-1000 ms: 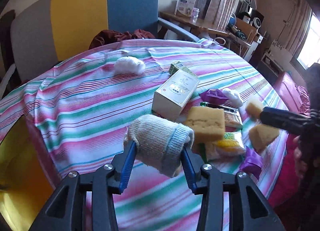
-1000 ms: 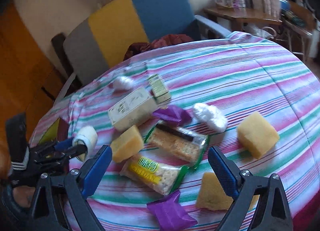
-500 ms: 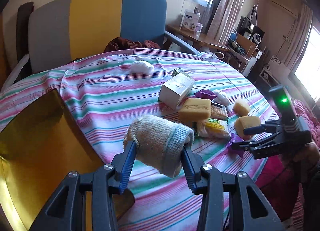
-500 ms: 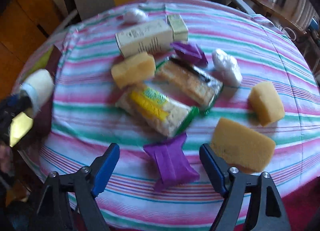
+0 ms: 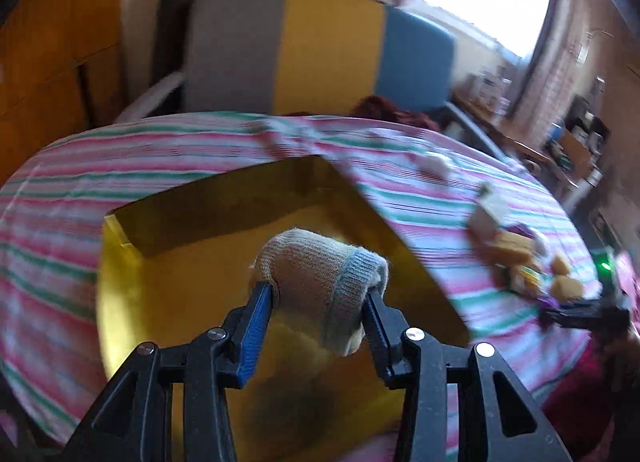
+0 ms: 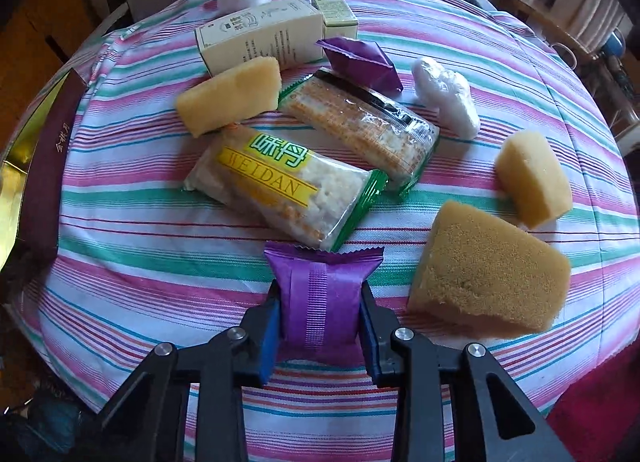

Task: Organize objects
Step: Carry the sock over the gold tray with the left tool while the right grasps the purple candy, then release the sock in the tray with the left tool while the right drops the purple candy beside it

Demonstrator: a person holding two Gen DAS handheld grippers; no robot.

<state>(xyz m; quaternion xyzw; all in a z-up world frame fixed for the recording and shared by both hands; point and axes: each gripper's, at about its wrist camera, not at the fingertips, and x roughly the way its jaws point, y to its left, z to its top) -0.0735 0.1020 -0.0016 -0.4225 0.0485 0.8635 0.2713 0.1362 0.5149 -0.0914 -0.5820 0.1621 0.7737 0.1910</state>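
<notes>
My left gripper (image 5: 320, 314) is shut on a rolled beige sock with a blue cuff (image 5: 320, 274). It holds the sock above the open gold-lined box (image 5: 180, 282) at the table's left edge. In the right wrist view a purple snack packet (image 6: 322, 290) lies on the striped tablecloth (image 6: 140, 222). My right gripper (image 6: 320, 314) points down over it, and its closing jaws press the packet on both sides. The box's dark red rim (image 6: 44, 150) shows at the far left of that view.
Behind the packet lie two cracker packs (image 6: 288, 186) (image 6: 360, 126), three yellow sponges (image 6: 488, 282) (image 6: 532, 178) (image 6: 232, 94), a white carton (image 6: 260, 38), a second purple packet (image 6: 360, 62) and a white plastic bundle (image 6: 444, 94). A grey, yellow and blue chair (image 5: 320, 50) stands behind the table.
My left gripper carried the sock leftward from over the objects to above the gold box. My right gripper sank onto the purple packet, and its wide jaws closed on it.
</notes>
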